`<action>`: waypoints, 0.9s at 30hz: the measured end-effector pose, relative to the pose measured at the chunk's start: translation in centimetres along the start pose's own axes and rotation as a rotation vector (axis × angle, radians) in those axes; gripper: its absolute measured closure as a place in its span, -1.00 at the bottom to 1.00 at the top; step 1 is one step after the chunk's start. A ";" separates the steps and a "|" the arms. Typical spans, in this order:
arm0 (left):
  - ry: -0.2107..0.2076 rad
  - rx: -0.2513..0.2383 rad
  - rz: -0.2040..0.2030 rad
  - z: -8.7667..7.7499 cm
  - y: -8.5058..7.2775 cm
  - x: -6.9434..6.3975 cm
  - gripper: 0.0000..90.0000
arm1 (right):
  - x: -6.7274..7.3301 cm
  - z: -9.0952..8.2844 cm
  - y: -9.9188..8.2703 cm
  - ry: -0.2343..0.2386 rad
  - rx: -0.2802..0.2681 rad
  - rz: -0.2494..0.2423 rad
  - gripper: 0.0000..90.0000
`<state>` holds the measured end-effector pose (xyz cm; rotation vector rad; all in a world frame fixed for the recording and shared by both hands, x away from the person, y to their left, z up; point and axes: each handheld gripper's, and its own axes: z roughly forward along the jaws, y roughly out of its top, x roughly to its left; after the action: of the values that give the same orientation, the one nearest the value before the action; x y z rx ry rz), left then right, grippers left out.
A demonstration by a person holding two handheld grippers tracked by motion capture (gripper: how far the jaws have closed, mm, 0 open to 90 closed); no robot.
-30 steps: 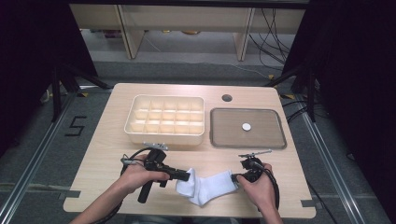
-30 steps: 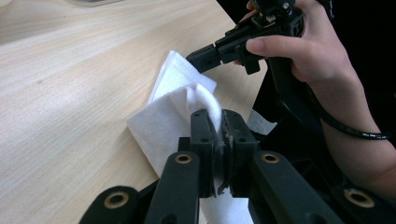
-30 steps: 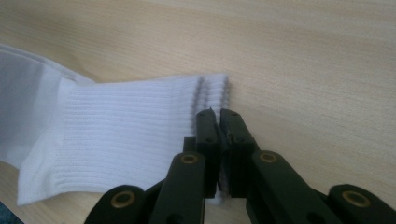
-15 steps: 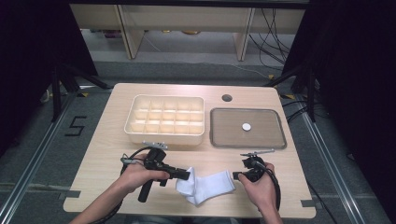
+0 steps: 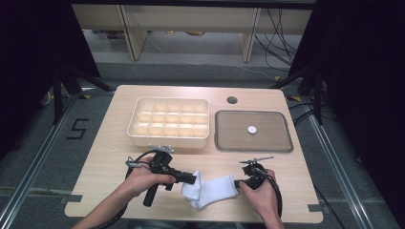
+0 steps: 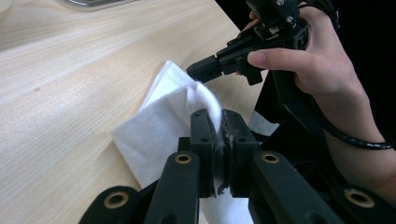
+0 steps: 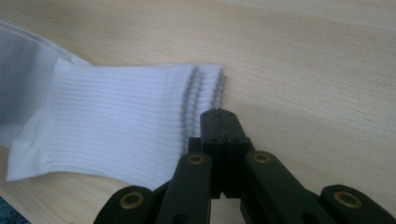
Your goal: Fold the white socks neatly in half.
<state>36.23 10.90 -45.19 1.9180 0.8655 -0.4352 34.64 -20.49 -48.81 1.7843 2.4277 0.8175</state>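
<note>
White sock (image 5: 210,190) between hand-held grippers, left hand-held gripper (image 6: 218,125) pinching it

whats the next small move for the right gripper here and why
Probably open the right gripper a little and ease it onto the ribbed cuff of the white sock. Its jaws are shut with no cloth between them, the tip just beside the cuff edge, so it has no hold. The left gripper is already clamped on the other end, so that end is secured.

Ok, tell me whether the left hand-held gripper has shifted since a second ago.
No. The left hand-held gripper sits where it did, below the front wall of the cream plastic compartment box, shut on the white ribbed sock.
</note>
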 end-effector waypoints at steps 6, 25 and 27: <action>0.002 0.009 0.003 0.2 0.0 0.0 0.86 | 0.4 0.2 0.0 -0.002 0.001 -0.004 1.00; 0.015 -0.007 0.005 0.8 -0.2 -0.1 0.86 | 1.2 0.6 -0.1 0.029 -0.010 -0.041 1.00; 0.019 0.012 0.016 0.8 -0.1 -0.1 0.86 | 1.4 0.7 0.0 0.033 -0.013 -0.042 1.00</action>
<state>36.17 10.21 -45.58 1.9420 0.8610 -0.4142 34.35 -19.02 -49.03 1.7229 2.4651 0.8636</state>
